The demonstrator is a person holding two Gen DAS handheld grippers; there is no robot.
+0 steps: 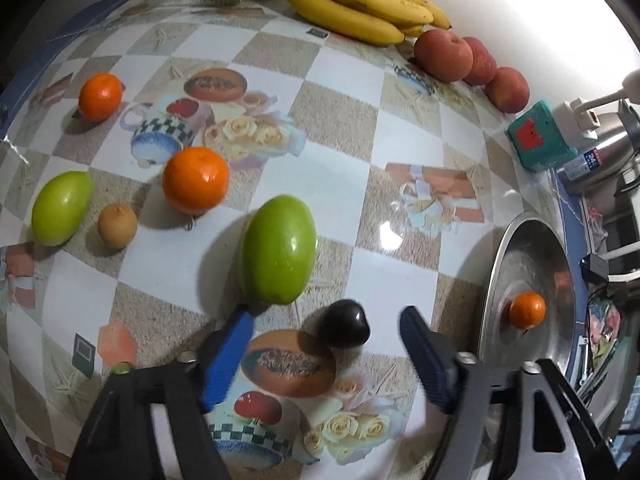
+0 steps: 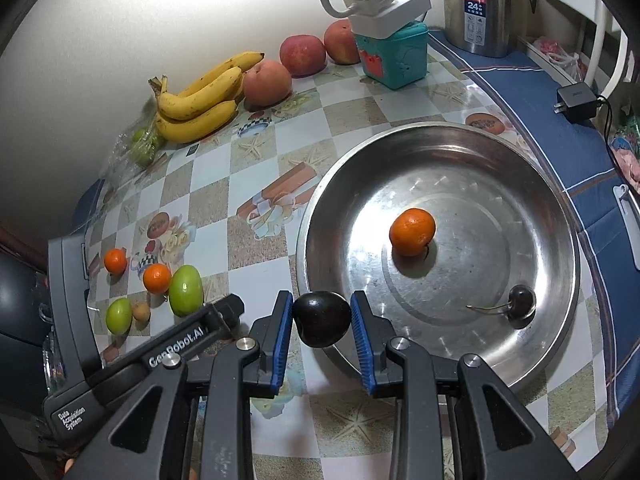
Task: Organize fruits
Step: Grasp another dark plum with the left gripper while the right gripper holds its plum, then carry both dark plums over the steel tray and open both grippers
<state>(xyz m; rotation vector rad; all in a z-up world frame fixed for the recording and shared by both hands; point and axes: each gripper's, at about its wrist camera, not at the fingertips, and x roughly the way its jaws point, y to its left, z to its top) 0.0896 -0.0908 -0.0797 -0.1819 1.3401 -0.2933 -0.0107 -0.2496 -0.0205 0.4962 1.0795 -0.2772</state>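
Gripping dark cherry (image 2: 321, 318): right gripper (image 2: 322, 320) | left gripper (image 1: 326, 354) jaws apart, empty | steel pan (image 2: 560, 240) just beside

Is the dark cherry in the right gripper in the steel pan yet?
Not yet: the dark cherry hangs clamped in the right gripper, beside the steel pan's rim.

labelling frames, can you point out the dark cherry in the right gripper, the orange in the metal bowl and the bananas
dark cherry (image 2: 321, 319), right wrist view, middle of its skin between the pads
orange (image 2: 412, 231), right wrist view, centre of its peel
bananas (image 1: 352, 4), left wrist view, middle of the bunch
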